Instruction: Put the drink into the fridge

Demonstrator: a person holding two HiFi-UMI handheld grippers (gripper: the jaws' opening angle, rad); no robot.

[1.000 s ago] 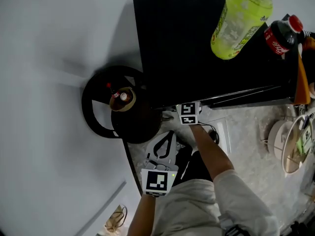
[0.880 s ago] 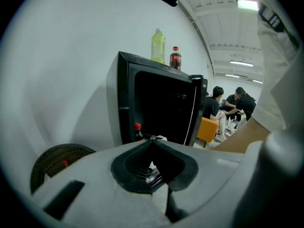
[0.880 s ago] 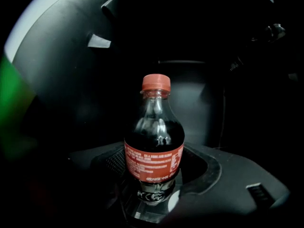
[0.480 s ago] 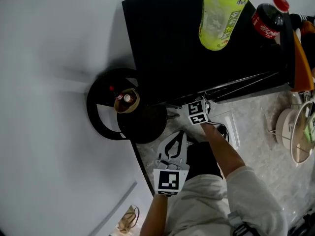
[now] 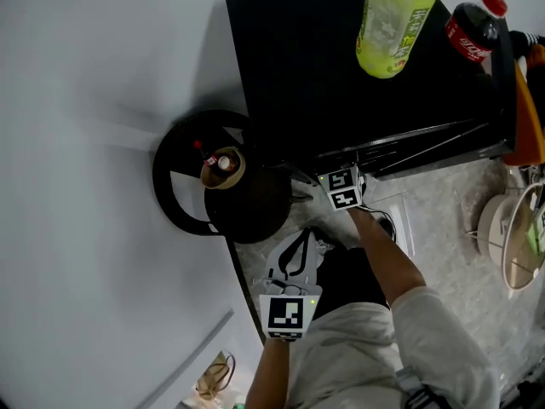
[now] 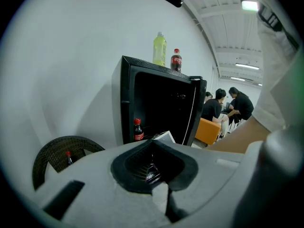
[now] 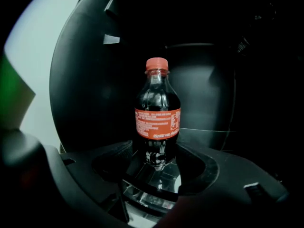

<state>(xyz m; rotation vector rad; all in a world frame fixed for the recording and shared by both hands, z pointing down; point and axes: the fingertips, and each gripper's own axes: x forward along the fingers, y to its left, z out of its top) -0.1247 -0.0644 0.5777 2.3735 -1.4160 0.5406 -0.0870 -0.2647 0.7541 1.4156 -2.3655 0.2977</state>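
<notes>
A cola bottle (image 7: 157,113) with a red cap and red label stands upright on a glass shelf inside the black fridge (image 5: 315,66). My right gripper (image 7: 156,156) reaches into the fridge's opening, and its jaws hug the bottle's lower part. From the left gripper view the same bottle (image 6: 137,129) shows just inside the fridge (image 6: 126,103). My left gripper (image 5: 298,244) hangs back near the person's body, shut and empty. In the head view the right gripper (image 5: 302,184) sits at the fridge's dark front, its tips hidden.
On the fridge's top stand a yellow-green bottle (image 5: 393,20) and a second cola bottle (image 5: 473,28). A round black wicker stand (image 5: 183,177) holding a small red-capped bottle (image 5: 223,165) sits left of the fridge by the white wall. People sit far behind by an orange seat (image 6: 209,129).
The head view has shifted slightly. My right gripper stays at the fridge's opening, edged a little further in. The left gripper has hardly moved.
</notes>
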